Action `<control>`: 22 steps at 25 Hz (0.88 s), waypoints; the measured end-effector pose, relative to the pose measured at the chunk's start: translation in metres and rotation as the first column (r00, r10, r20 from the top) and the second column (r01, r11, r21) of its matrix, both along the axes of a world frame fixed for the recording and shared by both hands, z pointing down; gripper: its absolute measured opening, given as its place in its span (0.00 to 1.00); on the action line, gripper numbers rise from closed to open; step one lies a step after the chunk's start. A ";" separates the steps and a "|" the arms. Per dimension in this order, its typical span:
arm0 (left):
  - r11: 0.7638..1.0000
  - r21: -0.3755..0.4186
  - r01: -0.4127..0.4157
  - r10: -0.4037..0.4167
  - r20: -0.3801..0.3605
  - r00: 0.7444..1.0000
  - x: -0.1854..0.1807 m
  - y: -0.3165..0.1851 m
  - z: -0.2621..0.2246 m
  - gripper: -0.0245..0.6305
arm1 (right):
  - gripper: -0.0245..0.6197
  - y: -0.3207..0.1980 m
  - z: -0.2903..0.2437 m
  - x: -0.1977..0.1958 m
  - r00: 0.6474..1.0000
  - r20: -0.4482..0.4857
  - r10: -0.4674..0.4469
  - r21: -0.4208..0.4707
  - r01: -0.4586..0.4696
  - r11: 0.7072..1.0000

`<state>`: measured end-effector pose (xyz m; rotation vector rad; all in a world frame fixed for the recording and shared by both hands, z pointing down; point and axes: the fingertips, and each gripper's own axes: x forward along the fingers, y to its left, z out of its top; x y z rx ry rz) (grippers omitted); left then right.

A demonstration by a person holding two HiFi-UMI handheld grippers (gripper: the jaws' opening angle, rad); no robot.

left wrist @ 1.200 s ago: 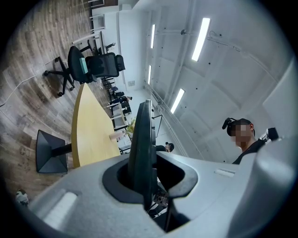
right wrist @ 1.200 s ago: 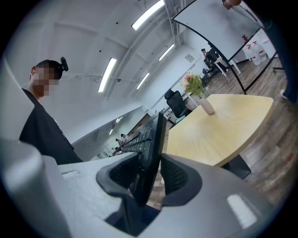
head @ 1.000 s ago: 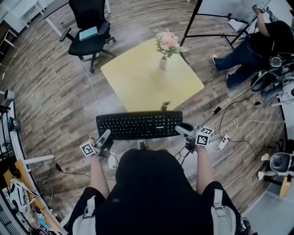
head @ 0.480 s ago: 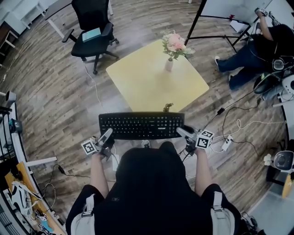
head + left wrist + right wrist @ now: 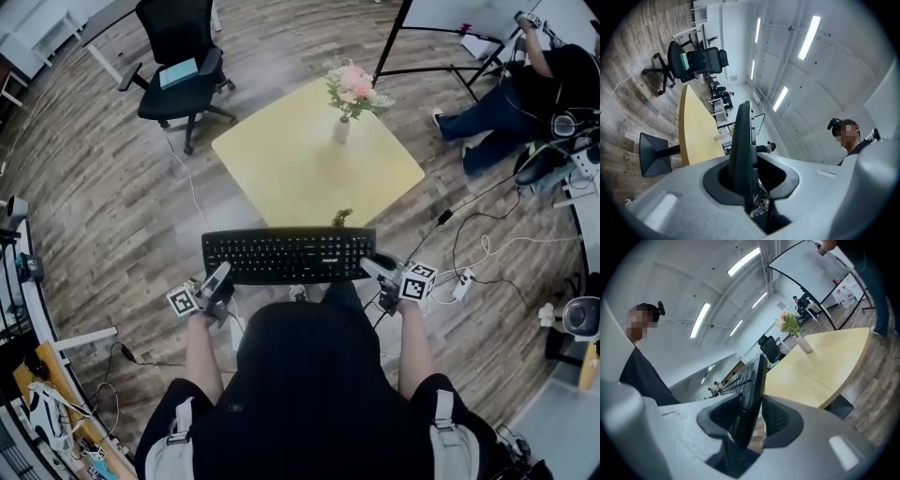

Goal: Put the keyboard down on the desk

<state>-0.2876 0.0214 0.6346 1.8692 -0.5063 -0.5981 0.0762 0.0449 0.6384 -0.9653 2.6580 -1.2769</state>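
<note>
A black keyboard (image 5: 289, 255) hangs level in the air, just short of the near corner of the yellow desk (image 5: 309, 164). My left gripper (image 5: 221, 276) is shut on its left end and my right gripper (image 5: 369, 264) on its right end. In the left gripper view the keyboard (image 5: 742, 136) stands edge-on between the grey jaws of the left gripper (image 5: 743, 180), with the desk (image 5: 695, 127) beyond. The right gripper view shows the keyboard (image 5: 753, 380) clamped the same way in the right gripper (image 5: 749, 420), the desk (image 5: 820, 371) ahead to the right.
A vase of pink flowers (image 5: 348, 98) stands on the desk's far side. A black office chair (image 5: 178, 58) is at the back left. A seated person (image 5: 525, 84) is at the back right. Cables and a power strip (image 5: 461, 281) lie on the wooden floor.
The keyboard and both grippers have edged slightly forward toward the desk. Both grips look the same as before.
</note>
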 end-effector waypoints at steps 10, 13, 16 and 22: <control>1.000 -0.005 -0.005 0.005 0.004 1.000 -0.001 -0.002 0.004 0.16 | 0.28 0.001 0.002 -0.001 1.000 -0.006 0.003 -0.014 -0.003 1.000; 1.000 -0.013 0.000 0.000 0.000 1.000 0.001 -0.006 0.006 0.16 | 0.28 -0.005 0.001 0.000 1.000 -0.006 0.004 -0.018 -0.004 1.000; 1.000 -0.030 0.001 -0.001 0.004 1.000 0.006 -0.015 0.011 0.16 | 0.28 -0.015 0.006 0.006 1.000 -0.003 0.005 -0.034 -0.005 0.999; 0.999 -0.039 0.004 -0.003 0.026 1.000 0.018 -0.032 0.015 0.16 | 0.28 -0.032 0.014 0.018 1.000 -0.004 -0.002 -0.057 0.002 0.998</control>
